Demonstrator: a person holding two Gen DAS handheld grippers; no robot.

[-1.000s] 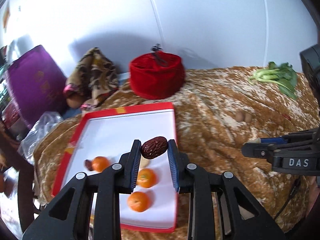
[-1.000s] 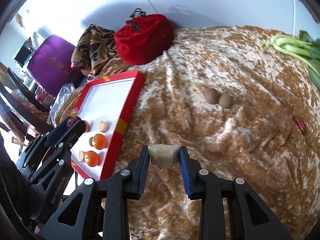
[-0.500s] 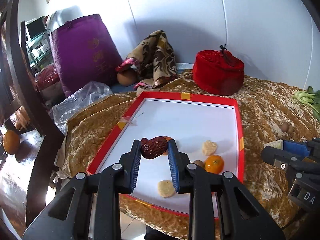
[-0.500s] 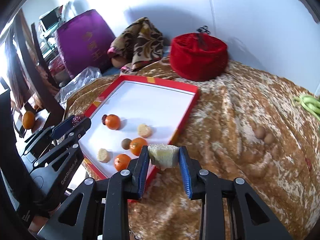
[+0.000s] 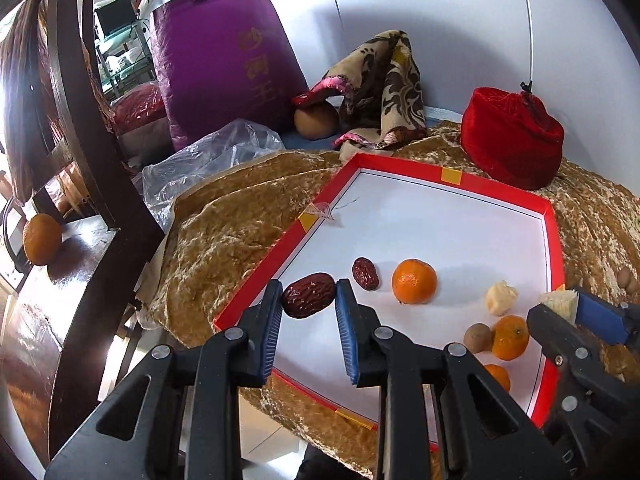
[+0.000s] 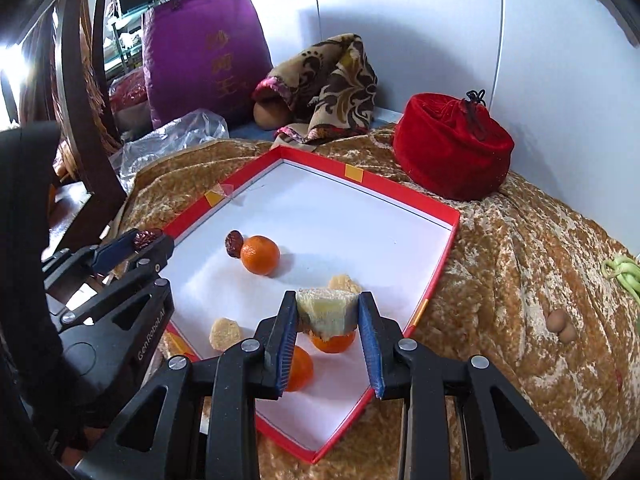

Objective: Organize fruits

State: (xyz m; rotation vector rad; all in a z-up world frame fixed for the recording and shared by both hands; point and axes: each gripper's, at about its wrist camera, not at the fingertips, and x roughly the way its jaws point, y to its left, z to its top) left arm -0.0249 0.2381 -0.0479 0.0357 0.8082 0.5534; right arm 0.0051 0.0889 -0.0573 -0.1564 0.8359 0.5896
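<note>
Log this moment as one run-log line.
left tool: shut on red date, above tray edge | right tool: shut on pale fruit chunk, over red tray | release: not yet

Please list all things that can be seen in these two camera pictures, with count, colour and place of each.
tray: 1, red rim, white floor, on the gold cloth
red dates: 2, dark red; one in the left gripper, one on the tray
oranges: 3 on the tray, orange; 1 more on the dark wooden surface at left
pale chunks: 3, yellowish; one in the right gripper, two on the tray
small brown fruits: 2 on the cloth at right, 1 on the tray
red velvet pouch: 1, behind the tray
patterned cloth: 1, brown, by the wall
purple bag: 1, back left
plastic bag: 1, clear
greens: green, far right
left gripper: black, blue pads
right gripper: black, blue pads
</note>
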